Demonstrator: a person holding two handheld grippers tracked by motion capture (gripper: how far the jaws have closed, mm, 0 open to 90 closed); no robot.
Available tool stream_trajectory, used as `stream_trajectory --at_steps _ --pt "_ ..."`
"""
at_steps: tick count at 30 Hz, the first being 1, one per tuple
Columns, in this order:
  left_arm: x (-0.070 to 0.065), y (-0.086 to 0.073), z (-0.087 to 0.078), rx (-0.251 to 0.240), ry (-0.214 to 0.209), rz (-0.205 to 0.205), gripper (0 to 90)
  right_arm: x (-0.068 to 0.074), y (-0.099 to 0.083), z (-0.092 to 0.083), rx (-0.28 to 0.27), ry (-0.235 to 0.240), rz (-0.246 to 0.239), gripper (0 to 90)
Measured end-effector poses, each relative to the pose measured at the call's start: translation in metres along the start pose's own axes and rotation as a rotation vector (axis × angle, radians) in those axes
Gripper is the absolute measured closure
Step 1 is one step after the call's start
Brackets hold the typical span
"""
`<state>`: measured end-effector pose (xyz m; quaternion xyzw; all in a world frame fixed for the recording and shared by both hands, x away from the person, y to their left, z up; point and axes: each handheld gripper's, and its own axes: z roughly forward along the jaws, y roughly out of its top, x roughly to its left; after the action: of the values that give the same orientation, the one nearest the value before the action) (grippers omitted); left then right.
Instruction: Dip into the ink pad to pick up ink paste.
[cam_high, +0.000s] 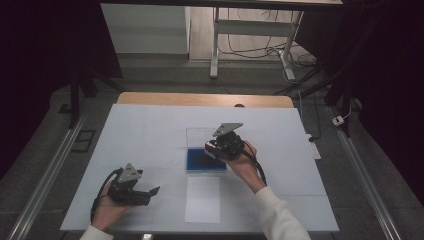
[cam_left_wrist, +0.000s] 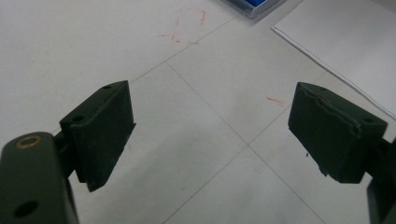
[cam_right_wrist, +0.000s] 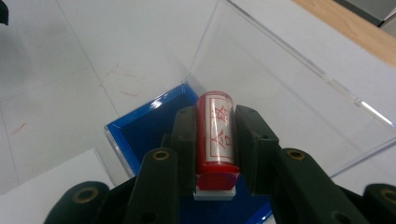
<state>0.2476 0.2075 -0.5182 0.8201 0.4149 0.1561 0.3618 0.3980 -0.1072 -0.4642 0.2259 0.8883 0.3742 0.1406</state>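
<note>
My right gripper (cam_right_wrist: 215, 135) is shut on a red cylindrical stamp (cam_right_wrist: 215, 137) with red characters on a white label. It hovers over a blue ink pad box (cam_right_wrist: 140, 128) whose clear lid (cam_right_wrist: 261, 84) stands open behind it. In the high view the right gripper (cam_high: 216, 148) sits above the blue ink pad box (cam_high: 202, 161) at the table's middle. My left gripper (cam_high: 150, 192) rests low at the front left, open, with nothing between its fingers (cam_left_wrist: 100, 130).
A white sheet of paper (cam_high: 202, 199) lies just in front of the blue box. The table (cam_high: 150, 130) is covered in white with faint red marks (cam_left_wrist: 180, 32). Its wooden back edge (cam_high: 200, 98) shows beyond the cover.
</note>
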Motion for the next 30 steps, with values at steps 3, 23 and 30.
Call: stream_trajectory --at_steps 3,23,30 --pt "0.001 0.0 0.0 0.001 0.0 -0.001 14.6 0.001 -0.001 0.004 0.003 0.009 0.009 69.7" --pt "0.001 -0.001 0.002 0.013 -0.002 0.0 14.7 0.007 -0.006 0.023 0.062 0.04 -0.001 69.7" --pt "0.001 -0.001 0.003 0.016 -0.003 0.005 14.7 0.004 -0.005 0.023 0.089 0.051 0.02 69.8"
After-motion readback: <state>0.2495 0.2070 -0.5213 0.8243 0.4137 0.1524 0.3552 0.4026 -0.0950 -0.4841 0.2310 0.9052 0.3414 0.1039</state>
